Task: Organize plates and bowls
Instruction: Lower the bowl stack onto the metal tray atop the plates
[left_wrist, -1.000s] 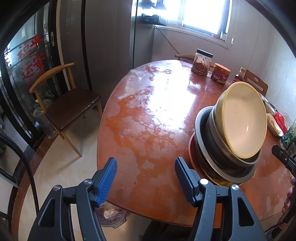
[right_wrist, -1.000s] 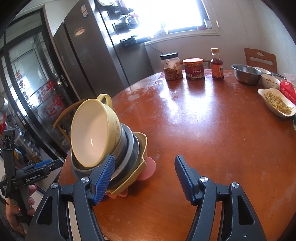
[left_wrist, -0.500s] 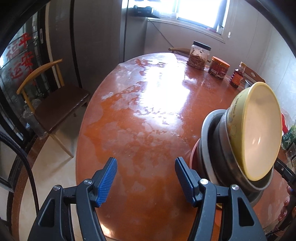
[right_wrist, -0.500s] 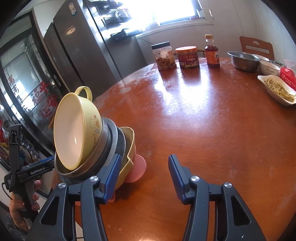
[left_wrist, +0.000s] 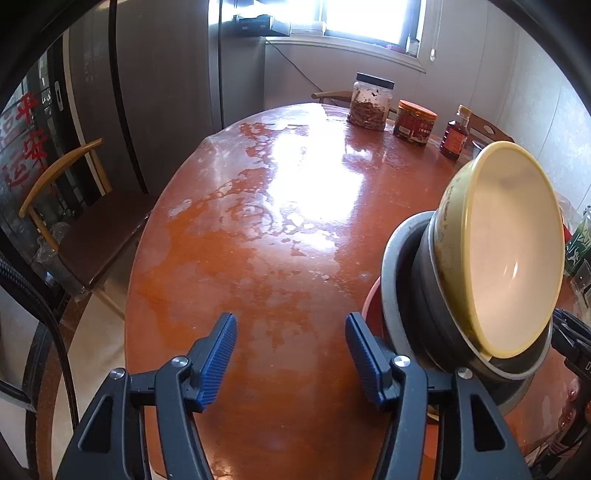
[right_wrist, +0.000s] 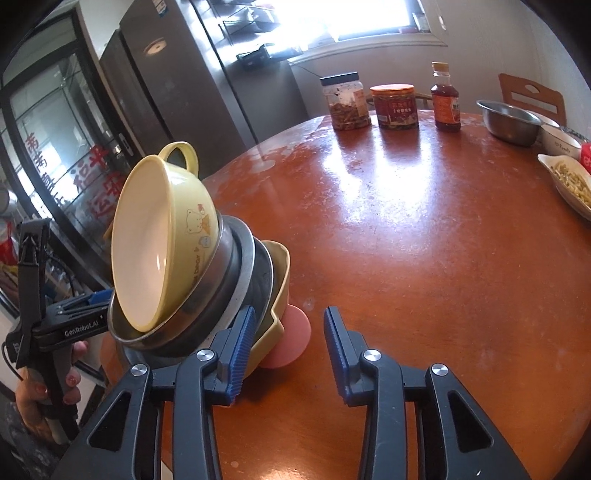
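Note:
A stack of dishes stands near the table's edge. A yellow bowl (left_wrist: 506, 243) with a handle and bear print (right_wrist: 162, 236) lies tilted on top of steel bowls (right_wrist: 225, 280), a yellow dish (right_wrist: 279, 273) and a pink plate (right_wrist: 290, 341). My left gripper (left_wrist: 291, 354) is open, its right finger just left of the stack. My right gripper (right_wrist: 288, 350) is open, its left finger close against the stack's right side. The left gripper also shows in the right wrist view (right_wrist: 85, 314).
On the round wooden table (right_wrist: 424, 229) stand two jars (right_wrist: 347, 101), a sauce bottle (right_wrist: 445, 98), a steel bowl (right_wrist: 508, 120) and a dish of food (right_wrist: 569, 184). A wooden chair (left_wrist: 74, 218) stands left of the table, a refrigerator (right_wrist: 177, 74) behind.
Both grippers have moved in toward the stack from either side. The right gripper's jaws have narrowed somewhat. The stack has not moved.

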